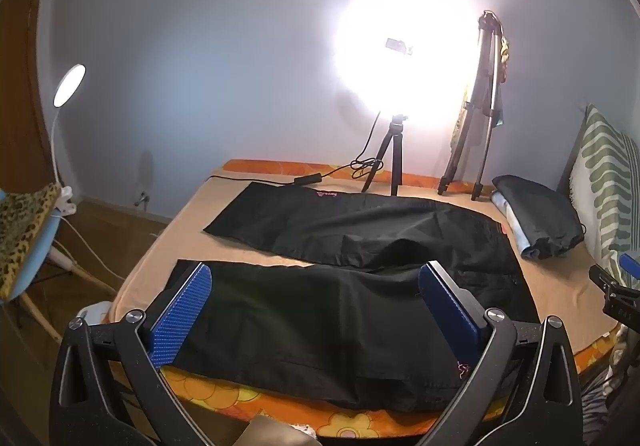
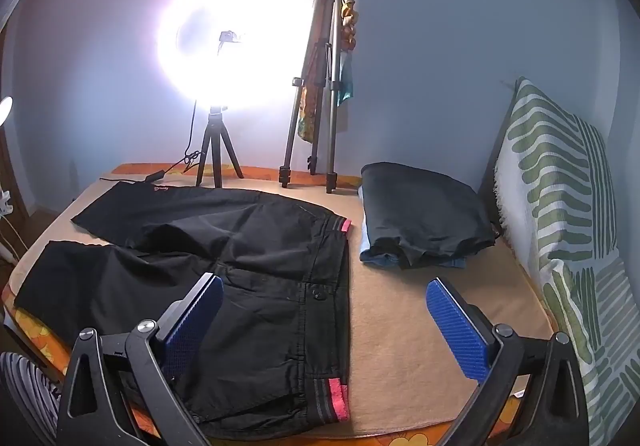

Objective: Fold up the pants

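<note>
Where flat, matte black pants [image 2: 240,246], unfolded.

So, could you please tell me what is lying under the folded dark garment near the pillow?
Under the folded dark garment a light blue fabric sticks out at its left and front edges, lying on the tan blanket. How many items are stacked there, or what they are, is covered.

The pants [image 2: 208,266] lie spread on the bed [image 2: 400,326], legs leftward; a folded pile [image 2: 424,214] sits right, tripods [image 2: 316,86] stand behind.
</note>
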A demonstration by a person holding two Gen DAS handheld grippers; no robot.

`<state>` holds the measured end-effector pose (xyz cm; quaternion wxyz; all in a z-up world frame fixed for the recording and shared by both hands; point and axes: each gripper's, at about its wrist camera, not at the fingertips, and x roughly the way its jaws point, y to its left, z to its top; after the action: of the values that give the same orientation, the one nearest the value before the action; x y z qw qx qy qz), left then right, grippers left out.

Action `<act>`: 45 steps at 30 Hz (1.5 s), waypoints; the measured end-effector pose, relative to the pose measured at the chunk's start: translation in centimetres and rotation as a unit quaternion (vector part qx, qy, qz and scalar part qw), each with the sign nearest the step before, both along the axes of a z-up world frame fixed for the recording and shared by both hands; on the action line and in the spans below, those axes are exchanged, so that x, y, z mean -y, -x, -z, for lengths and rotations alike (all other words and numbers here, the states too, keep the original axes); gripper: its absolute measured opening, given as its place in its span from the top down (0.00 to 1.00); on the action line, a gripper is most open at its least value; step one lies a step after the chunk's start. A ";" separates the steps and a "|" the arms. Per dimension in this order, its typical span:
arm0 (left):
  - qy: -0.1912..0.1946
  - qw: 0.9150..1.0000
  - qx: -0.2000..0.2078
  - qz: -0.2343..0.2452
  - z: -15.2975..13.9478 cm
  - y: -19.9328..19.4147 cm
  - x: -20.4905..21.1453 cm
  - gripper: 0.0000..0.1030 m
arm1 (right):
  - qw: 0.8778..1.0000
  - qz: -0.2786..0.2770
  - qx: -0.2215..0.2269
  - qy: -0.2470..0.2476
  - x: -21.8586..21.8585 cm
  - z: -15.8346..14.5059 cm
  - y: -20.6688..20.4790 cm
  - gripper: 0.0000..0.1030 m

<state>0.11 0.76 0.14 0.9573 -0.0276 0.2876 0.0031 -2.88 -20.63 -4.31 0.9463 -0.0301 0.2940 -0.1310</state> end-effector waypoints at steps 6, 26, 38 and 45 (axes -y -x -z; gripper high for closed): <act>0.004 1.000 0.000 -0.001 0.0 0.0 -0.2 0.00 | 1.000 0.003 0.001 0.002 -0.1 -0.2 0.1 0.00; 0.006 1.000 0.003 -0.001 -0.4 0.0 -0.4 0.00 | 1.000 -0.002 0.009 -0.019 0.2 -0.6 0.4 0.00; 0.007 1.000 0.003 -0.001 -0.4 0.0 -0.5 0.00 | 0.999 -0.012 0.011 -0.037 0.4 -0.9 0.5 0.00; 0.007 1.000 0.004 -0.002 -0.4 0.0 -0.6 0.00 | 0.999 -0.015 0.012 -0.040 0.5 -0.8 0.5 0.00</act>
<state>0.07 1.36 0.50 0.9581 -0.0351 0.2841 0.0030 -3.42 -21.15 -3.55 0.9521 0.0048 0.2870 -0.1053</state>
